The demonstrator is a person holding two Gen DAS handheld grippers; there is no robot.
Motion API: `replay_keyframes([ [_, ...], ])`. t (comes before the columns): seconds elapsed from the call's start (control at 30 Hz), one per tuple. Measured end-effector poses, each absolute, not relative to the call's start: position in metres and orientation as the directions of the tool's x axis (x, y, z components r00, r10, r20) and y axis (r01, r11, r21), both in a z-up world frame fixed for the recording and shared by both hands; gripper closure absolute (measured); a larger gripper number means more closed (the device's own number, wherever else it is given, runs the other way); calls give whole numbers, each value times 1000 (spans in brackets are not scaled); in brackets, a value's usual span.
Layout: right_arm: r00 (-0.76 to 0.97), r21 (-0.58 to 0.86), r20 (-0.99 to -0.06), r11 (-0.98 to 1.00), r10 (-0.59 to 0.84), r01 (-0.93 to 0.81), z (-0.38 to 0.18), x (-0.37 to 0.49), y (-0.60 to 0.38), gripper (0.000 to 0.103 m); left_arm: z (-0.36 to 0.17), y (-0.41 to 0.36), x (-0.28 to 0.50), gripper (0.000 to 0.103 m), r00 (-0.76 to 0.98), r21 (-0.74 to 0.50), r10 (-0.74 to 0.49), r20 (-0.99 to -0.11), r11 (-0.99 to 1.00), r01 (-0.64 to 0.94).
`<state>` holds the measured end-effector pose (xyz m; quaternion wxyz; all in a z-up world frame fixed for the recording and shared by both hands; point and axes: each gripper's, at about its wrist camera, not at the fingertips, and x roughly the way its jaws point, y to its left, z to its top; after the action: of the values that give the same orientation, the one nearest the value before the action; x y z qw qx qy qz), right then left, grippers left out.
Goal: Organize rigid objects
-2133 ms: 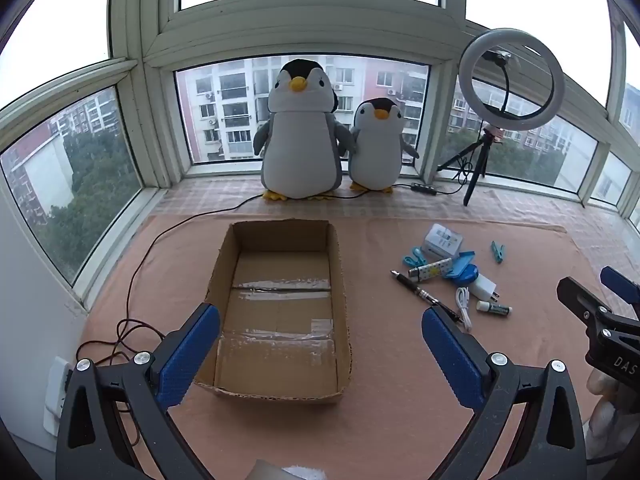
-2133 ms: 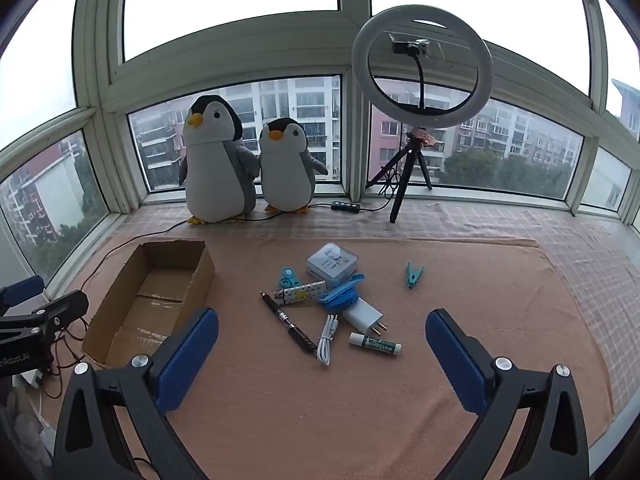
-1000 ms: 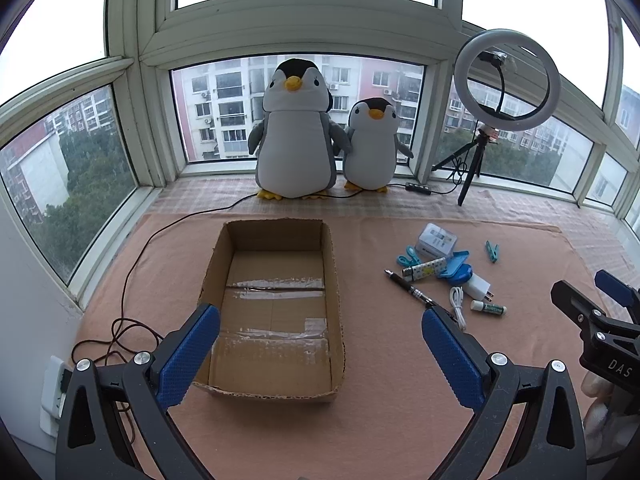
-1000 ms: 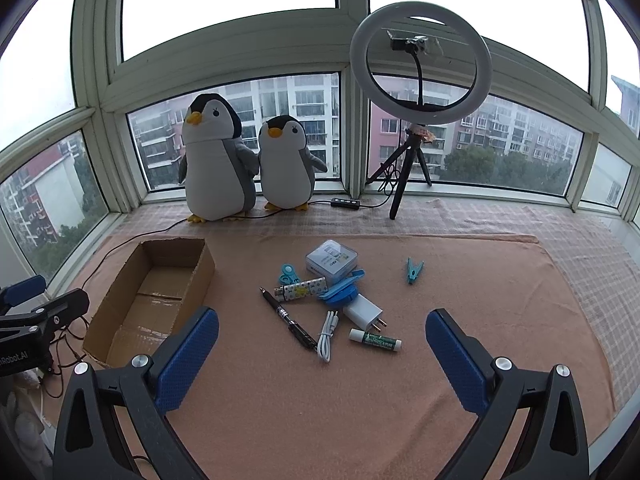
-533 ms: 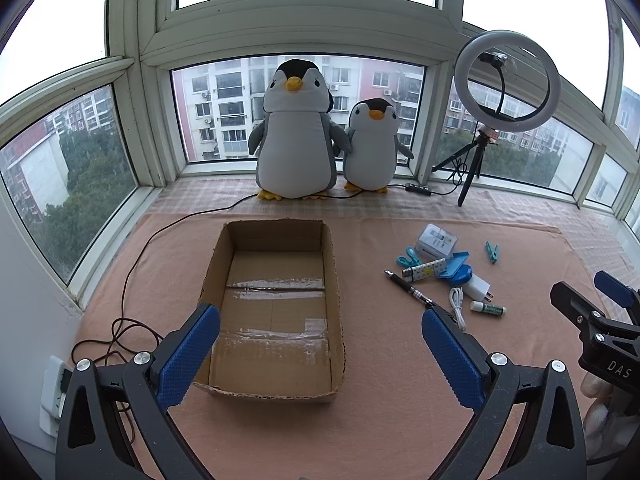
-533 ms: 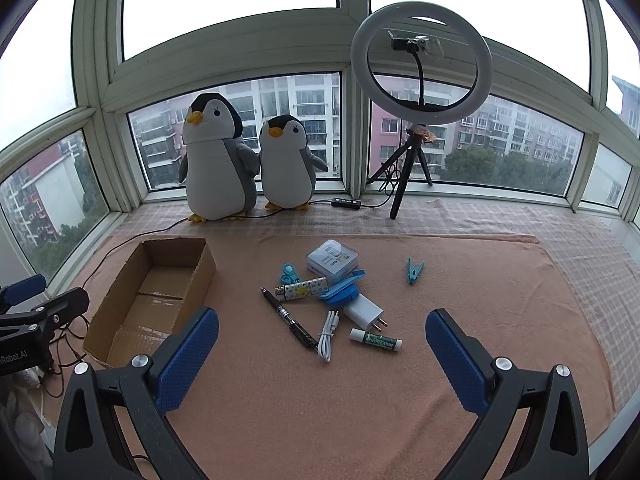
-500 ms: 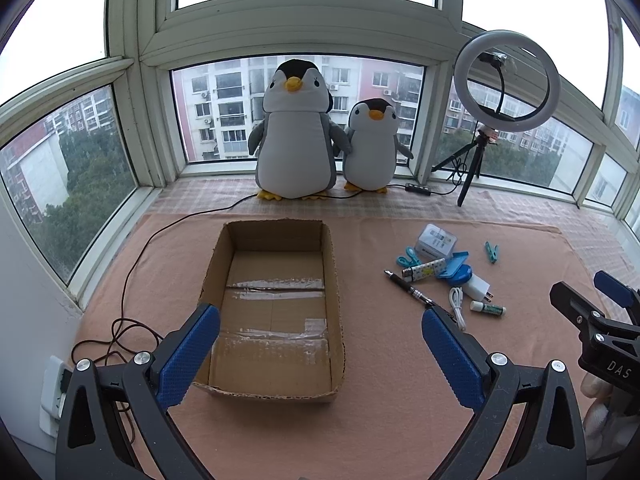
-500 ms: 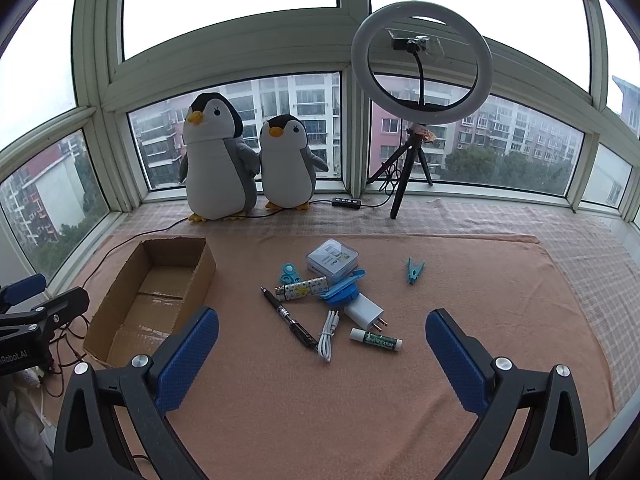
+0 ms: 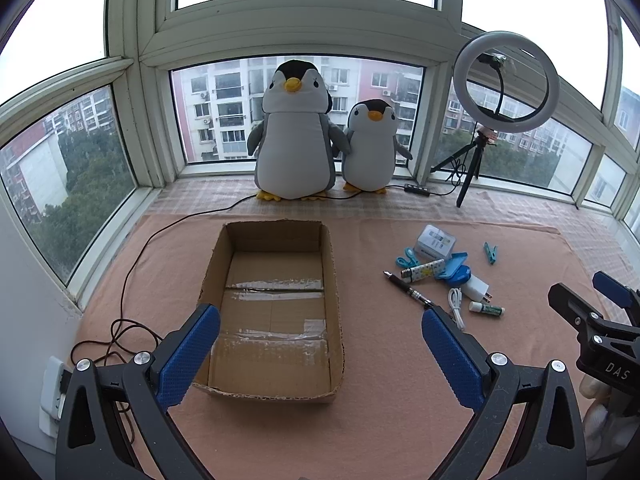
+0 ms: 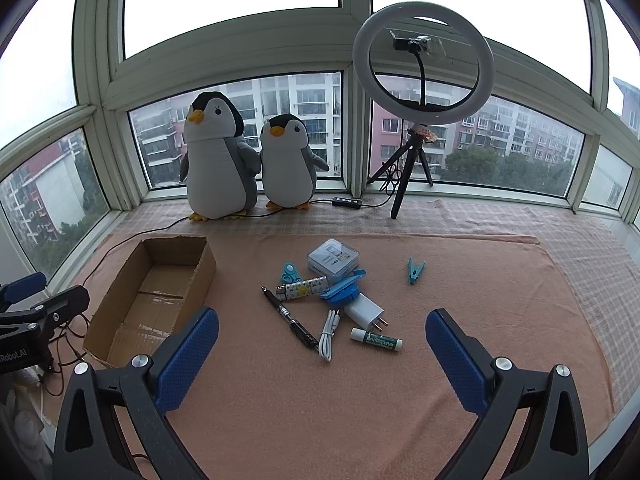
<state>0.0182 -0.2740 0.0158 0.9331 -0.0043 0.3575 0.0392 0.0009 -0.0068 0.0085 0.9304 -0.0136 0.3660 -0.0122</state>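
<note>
Each gripper, left gripper and right gripper, is showing black angular arms with silver screws. Textured blue pads are lining the fingers, and white lettering is marking the black bodies.

Flat, overcast daylight pours in through the windows ahead of both grippers, whose upper panes blow out to white. Shadows on the mat are faint and soft. Focus is sharp throughout. Fisheye distortion bows the window frames, and the corners vignette to black.
</note>
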Motion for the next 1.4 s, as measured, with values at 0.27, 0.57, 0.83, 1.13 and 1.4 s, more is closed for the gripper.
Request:
replay_keyframes([
  [0.27,738,19,-671,997,69,-77,14,18,-273,1,8,-6,2,1,730,-37,-32,-683,999,9],
  [0.57,732,20,-678,996,75,-84,12,19,-272,1,5,-3,5,1,727,-42,-32,-686,999,5],
  [0.83,722,31,-687,996,86,-89,10,22,-271,1,-1,2,6,1,721,-47,-28,-692,999,-7],
  [1.13,715,56,-689,993,115,-105,6,25,-270,1,-7,12,9,1,716,-48,-13,-698,998,-29],
  [1.4,721,78,-677,989,144,-124,4,28,-269,1,-19,35,13,1,700,-40,33,-713,995,-87],
])
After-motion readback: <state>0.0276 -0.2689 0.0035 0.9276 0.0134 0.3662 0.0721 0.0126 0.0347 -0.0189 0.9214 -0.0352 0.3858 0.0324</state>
